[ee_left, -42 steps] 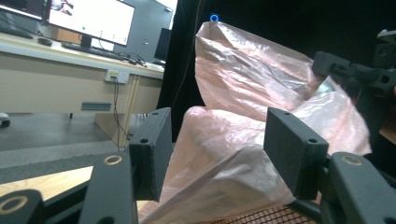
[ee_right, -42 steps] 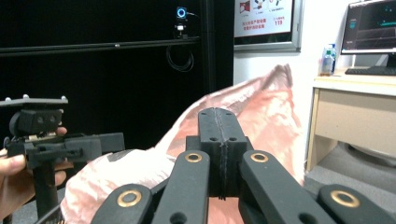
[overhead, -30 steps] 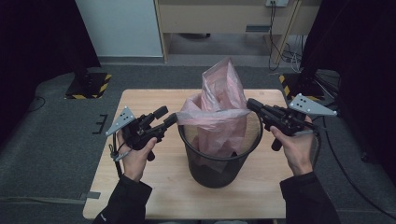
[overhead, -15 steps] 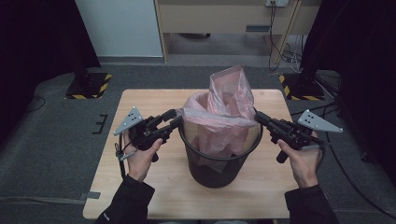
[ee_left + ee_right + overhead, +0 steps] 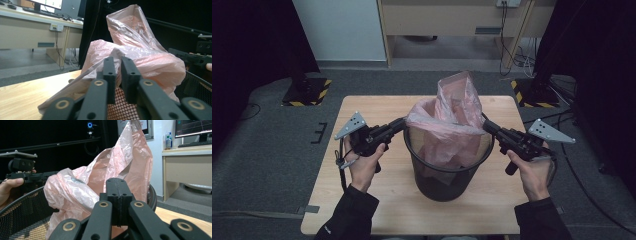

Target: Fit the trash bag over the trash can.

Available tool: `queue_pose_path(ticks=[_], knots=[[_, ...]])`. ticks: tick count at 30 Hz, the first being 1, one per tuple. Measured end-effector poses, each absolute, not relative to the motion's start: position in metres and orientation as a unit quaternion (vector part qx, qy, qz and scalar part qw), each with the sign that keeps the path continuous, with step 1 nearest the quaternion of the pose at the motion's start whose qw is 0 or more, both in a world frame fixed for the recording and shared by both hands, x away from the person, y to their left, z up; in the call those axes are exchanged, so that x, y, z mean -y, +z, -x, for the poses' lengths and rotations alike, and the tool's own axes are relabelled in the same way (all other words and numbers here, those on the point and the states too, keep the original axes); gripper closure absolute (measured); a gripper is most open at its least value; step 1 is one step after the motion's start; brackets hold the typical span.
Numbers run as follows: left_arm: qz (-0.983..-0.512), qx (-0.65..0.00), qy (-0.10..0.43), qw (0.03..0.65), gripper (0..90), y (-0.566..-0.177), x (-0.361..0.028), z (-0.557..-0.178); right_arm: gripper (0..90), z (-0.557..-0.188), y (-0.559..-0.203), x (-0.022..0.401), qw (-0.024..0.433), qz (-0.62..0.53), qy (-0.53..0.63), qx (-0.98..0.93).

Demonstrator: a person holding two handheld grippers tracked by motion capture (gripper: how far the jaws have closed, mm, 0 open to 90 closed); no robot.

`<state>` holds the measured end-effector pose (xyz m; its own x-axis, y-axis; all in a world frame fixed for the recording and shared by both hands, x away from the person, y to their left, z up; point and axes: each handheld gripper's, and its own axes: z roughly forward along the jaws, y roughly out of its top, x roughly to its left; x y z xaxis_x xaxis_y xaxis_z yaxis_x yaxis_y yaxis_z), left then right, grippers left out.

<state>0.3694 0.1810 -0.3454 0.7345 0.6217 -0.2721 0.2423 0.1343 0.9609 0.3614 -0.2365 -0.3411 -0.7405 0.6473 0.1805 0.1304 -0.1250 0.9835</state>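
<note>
A black mesh wastebasket point(image 5: 447, 180) stands mid-table with a crumpled pink bag point(image 5: 447, 120) rising out of it. My left gripper point(image 5: 403, 122) is at the basket's left rim. In the left gripper view its jaws point(image 5: 118, 67) have just been closing, and only a narrow slit is left, with the bag's edge point(image 5: 140, 52) pinched between them. At the right rim, my right gripper point(image 5: 486, 125) is shut on the bag's other side. The right gripper view shows its jaws point(image 5: 117, 182) pressed together against the pink film point(image 5: 120, 160).
The wooden table point(image 5: 362, 115) has bare room around the basket. A person's hands hold both grippers from the near edge. Beyond the table lie grey floor, a desk with cables, and black stands with yellow-striped bases at both sides.
Both grippers have come down to the basket's rim, drawing the bag lower and wider. The left gripper's jaws, open a second ago, have closed on the bag's left edge.
</note>
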Motion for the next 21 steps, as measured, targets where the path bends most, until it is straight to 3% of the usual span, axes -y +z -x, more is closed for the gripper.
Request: queue_pose_path(ticks=[4, 21], knots=[[-0.648, -0.34, 0.139, 0.667, 89.8, -0.342, -0.181, -0.362, 90.0, -0.36, -0.342, 0.236, 0.188, -0.31, 0.687, -0.63], [-0.685, -0.267, 0.137, 0.663, 89.4, -0.337, -0.156, -0.294, 90.0, -0.36, -0.351, 0.254, 0.224, -0.349, 0.675, -0.61]])
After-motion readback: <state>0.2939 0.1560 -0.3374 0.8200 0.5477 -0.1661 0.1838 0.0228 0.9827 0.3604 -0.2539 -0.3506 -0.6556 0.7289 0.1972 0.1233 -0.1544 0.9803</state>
